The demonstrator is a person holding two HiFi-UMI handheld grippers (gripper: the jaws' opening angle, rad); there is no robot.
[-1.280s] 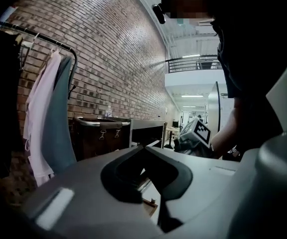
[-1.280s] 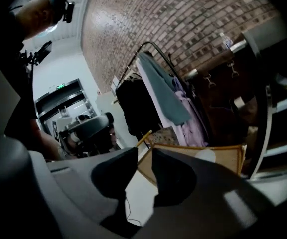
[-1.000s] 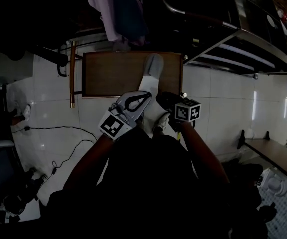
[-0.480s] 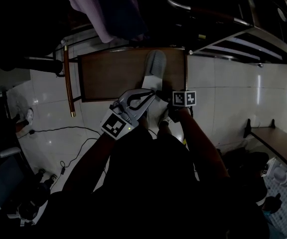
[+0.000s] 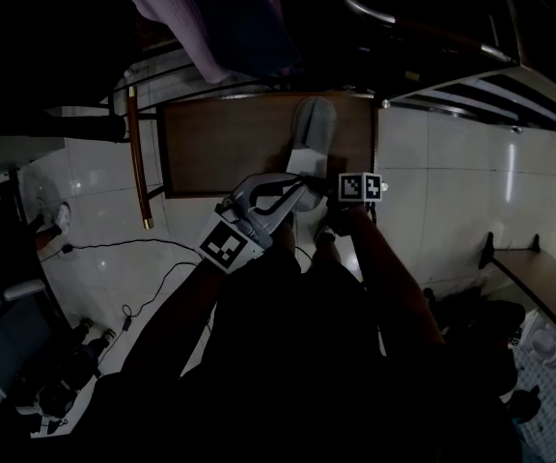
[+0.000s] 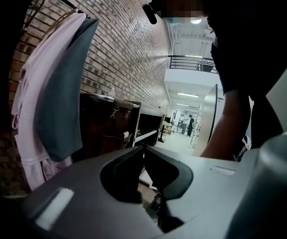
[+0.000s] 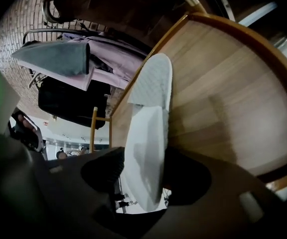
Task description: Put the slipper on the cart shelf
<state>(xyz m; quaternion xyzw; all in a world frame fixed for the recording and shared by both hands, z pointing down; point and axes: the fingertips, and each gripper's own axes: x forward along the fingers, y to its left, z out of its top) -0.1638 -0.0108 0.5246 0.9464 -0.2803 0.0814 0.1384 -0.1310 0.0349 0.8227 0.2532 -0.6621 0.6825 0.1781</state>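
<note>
Cart shelf [image 7: 223, 93]: slipper [image 7: 151, 113] lowered onto it, between just-opened right gripper [image 7: 142, 171] fingers [image 7: 101, 173].

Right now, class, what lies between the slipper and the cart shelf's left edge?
Nothing: the head view shows bare wooden shelf from the slipper to that edge.

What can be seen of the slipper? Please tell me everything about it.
The slipper is pale: a grey textured upper over the toe, a smooth white open heel, seemingly soft foam. It lies flat on the brown wooden cart shelf, toe away from the person. Its heel end sits between the jaws of the right hand-held gripper, which have just been opening and do not seem to press it.
</note>
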